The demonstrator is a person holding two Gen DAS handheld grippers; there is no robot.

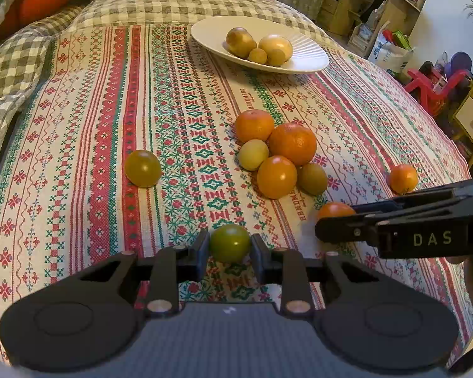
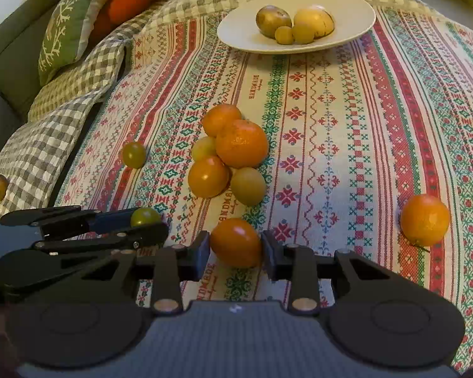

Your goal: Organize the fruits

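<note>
Nearest the left wrist camera, the left gripper [image 1: 230, 245] is clenched on a small green fruit [image 1: 229, 242], both pads pressing its sides just above the patterned cloth [image 1: 94, 145]. At right, the right gripper [image 1: 334, 220] reaches in side-on, an orange fruit [image 1: 334, 210] between its jaws. Farther off lies a touching cluster of oranges and green fruits [image 1: 277, 154], a lone green fruit [image 1: 143, 168] to its left, a lone orange [image 1: 403, 178] to its right. Beyond stands a white plate [image 1: 312, 60] holding four yellowish fruits. From the right wrist view, the right gripper [image 2: 235, 247] stands about the orange fruit [image 2: 235, 242]; the right pad touches it, the left shows a slight gap, so whether it grasps cannot be told. The left gripper [image 2: 148, 220] sits at left, closed on the green fruit [image 2: 145, 216]. The plate [image 2: 236, 31] lies far back.
</note>
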